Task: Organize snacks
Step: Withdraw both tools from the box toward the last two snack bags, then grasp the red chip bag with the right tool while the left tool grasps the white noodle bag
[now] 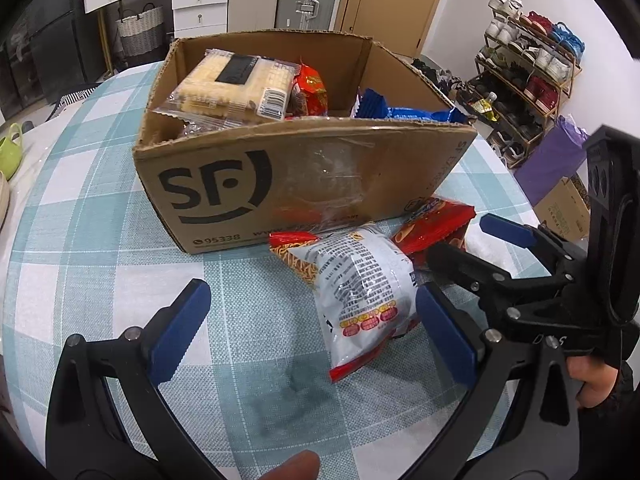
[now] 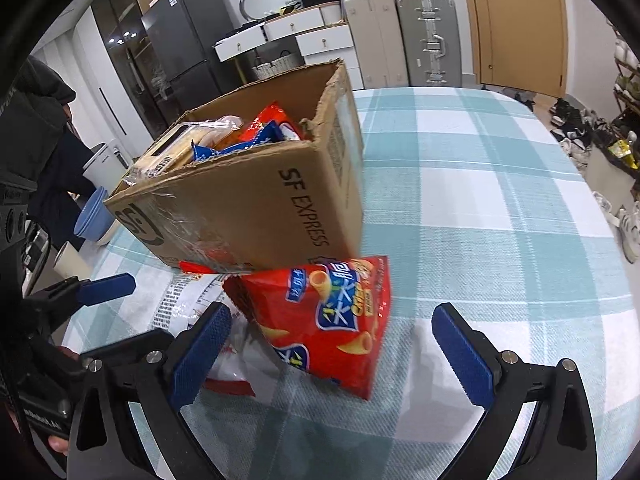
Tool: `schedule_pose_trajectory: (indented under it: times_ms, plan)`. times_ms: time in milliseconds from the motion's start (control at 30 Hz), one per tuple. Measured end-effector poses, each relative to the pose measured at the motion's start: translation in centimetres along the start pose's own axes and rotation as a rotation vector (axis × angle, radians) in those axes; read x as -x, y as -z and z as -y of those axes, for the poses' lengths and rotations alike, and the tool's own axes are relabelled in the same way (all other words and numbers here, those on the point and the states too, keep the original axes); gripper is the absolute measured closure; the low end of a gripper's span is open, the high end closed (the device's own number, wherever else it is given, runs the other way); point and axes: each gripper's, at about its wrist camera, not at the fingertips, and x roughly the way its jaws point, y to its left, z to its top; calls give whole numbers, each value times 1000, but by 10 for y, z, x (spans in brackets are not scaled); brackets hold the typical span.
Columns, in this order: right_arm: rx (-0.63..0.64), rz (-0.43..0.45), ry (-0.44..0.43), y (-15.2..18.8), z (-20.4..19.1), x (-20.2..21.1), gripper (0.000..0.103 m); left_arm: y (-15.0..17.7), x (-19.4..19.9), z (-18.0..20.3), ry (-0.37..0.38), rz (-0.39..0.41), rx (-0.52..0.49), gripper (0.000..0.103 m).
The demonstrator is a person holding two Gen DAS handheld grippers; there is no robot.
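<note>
We see one brown cardboard box (image 1: pixel 304 184) and two snack bags near it: one white-backed noodle bag (image 1: pixel 360 292), one red crisp bag (image 2: pixel 332 320). Our left gripper (image 1: pixel 312 332) and right gripper (image 2: pixel 332 352) both gape wide, holding nothing.

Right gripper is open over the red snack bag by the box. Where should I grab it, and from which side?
Probably the near right corner of the red snack bag, coming in from the open tablecloth side. Its left edge overlaps the white noodle packet and its far edge sits against the cardboard box. The right gripper already straddles it, jaws apart.
</note>
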Motion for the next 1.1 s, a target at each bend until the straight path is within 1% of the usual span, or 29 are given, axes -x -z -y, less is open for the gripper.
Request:
schedule_pose_trajectory:
  times_ms: [100, 133, 167, 233, 267, 333, 367, 467, 667, 867, 967, 1100]
  plan:
    - [-11, -7, -17, -2, 1, -6, 3, 0, -4, -1, -3, -7, 2, 1]
    - [-21, -8, -28, -3, 2, -6, 9, -1, -6, -1, -2, -10, 5, 1]
    - [-31, -8, -41, -3, 4, -7, 18, -1, -8, -2, -1, -13, 7, 1]
    - [-46, -20, -58, -3, 8, -9, 24, -3, -11, -2, 7, -17, 9, 1]
    - [-54, -23, -71, -3, 10, -9, 30, -3, -13, -1, 8, -18, 8, 1]
    - [-78, -31, -117, -2, 14, -10, 34, -5, -17, -1, 14, -22, 7, 1]
    - [-82, -29, -121, -2, 15, -10, 39, -6, -19, -1, 18, -25, 9, 1]
    - [-74, -4, -134, -1, 16, -7, 48, -8, -22, 2, 32, -29, 3, 1]
    - [-68, 57, -119, 6, 16, 13, 49, -13, -33, 17, 46, -41, -19, 1]
    - [-65, 89, -74, 13, 19, 33, 49, -17, -43, 29, 49, -52, -32, 1]
    - [-74, 100, -66, 14, 23, 39, 49, -23, -50, 33, 51, -61, -17, 1]
    - [-83, 113, -56, 18, 26, 47, 49, -24, -59, 32, 63, -71, 29, 2]
